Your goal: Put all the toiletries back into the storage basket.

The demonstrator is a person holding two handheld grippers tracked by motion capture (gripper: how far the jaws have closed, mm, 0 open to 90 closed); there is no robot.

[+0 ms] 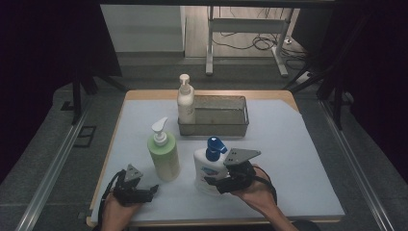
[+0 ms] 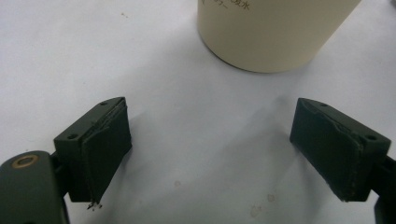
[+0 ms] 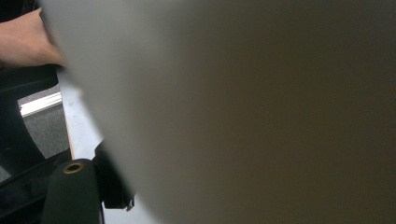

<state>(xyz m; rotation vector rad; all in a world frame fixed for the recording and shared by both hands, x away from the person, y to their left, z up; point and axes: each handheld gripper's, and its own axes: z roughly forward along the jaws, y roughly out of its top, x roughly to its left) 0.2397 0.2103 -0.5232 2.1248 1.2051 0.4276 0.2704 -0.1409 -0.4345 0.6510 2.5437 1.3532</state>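
Three pump bottles stand on the white table sheet (image 1: 298, 159): a cream bottle with a white pump (image 1: 185, 102) at the upper centre, inside the left end of a grey wire-mesh basket (image 1: 226, 122); a light green bottle with a white pump (image 1: 163, 155) left of centre; and a white bottle with a blue pump (image 1: 209, 166) in the lower middle of the high view. The white bottle stands upright, so its long axis is vertical, and the right gripper (image 1: 216, 183) comes to it from the right side, near the base. In the right gripper view the pale wall of this bottle (image 3: 243, 112) is pressed very close in front of the camera. The jaws look set around the bottle body, but I cannot tell whether the pads press on it or are only beside it. The right hand (image 1: 255, 190) is low, with the gripper nearly level and pointing to the left of the frame. The left gripper (image 1: 144, 192) rests near the lower left, its jaws apart and empty, just beside the green bottle; its own view shows a pale bottle base (image 2: 271, 32) ahead, not touched.
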